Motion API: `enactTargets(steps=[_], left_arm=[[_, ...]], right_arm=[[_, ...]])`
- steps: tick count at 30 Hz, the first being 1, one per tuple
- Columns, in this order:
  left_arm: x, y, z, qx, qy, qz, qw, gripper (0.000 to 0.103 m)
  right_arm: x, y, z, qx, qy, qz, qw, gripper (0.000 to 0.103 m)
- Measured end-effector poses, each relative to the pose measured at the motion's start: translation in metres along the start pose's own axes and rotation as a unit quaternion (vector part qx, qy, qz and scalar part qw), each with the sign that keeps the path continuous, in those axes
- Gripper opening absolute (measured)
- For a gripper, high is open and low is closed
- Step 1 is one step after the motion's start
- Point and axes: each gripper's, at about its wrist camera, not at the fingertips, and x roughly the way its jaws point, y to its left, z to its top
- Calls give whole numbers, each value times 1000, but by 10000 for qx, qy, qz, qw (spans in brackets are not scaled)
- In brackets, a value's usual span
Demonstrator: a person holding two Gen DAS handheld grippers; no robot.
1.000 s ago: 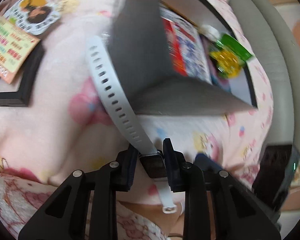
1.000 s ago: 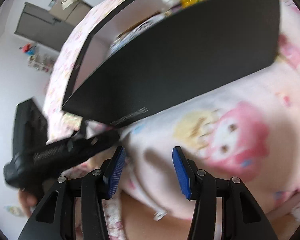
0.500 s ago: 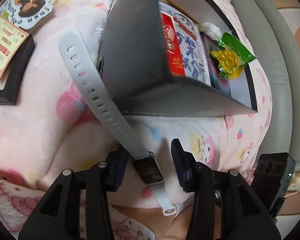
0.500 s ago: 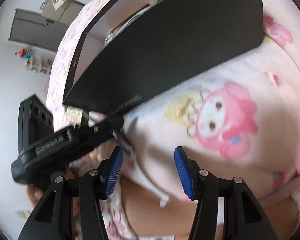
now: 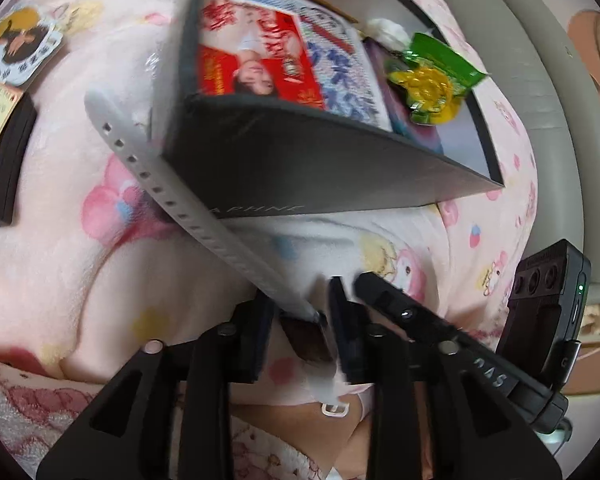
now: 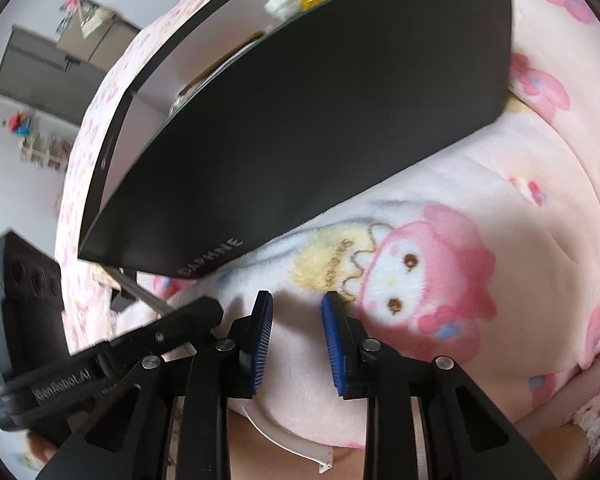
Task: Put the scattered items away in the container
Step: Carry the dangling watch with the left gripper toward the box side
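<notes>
Two grippers converge on one smartwatch (image 5: 306,336): the left gripper (image 5: 296,320), which pinched it a second ago, now stands slack and closing around its face, while the right gripper (image 6: 296,332) closes empty; the black box (image 5: 340,172) waits just beyond.

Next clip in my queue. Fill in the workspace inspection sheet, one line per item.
Surface: pink cartoon-print blanket, soft and rumpled.
Job's things: grey-strap watch lies on the blanket, its strap leaning against the black box. The box already holds a red packet and a green-yellow wrapper.
Clutter: black frame with a card and a round sticker, both outside the box.
Grippers: left gripper closing with the watch body between its jaws, grip not evident. Right gripper closing over blanket only.
Cables: nothing seen clearly.
Surroundings: grey cabinet against a white wall, grey padded edge.
</notes>
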Motion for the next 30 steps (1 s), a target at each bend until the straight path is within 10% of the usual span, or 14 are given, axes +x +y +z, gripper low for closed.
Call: enactTargets(steps=[5, 9, 15, 17, 30], left_arm=[[0, 14, 7, -365, -136, -173, 9991, 41], [-1, 10, 5, -126, -111, -252, 9995, 19], [-10, 4, -5, -113, -409, 15, 9991, 21], [-11, 6, -6, -201, -460, 40, 9987, 36], [2, 12, 4, -452, -332, 287, 9980, 39]], right_arm=[[4, -2, 0, 40, 18, 34, 10000, 23], [0, 3, 0, -300, -221, -50, 9993, 19], [-24, 2, -7, -491, -486, -70, 9976, 17], [-30, -8, -7, -406, -492, -76, 9979, 17], [-11, 6, -26, -866, 661, 638, 9920, 31]])
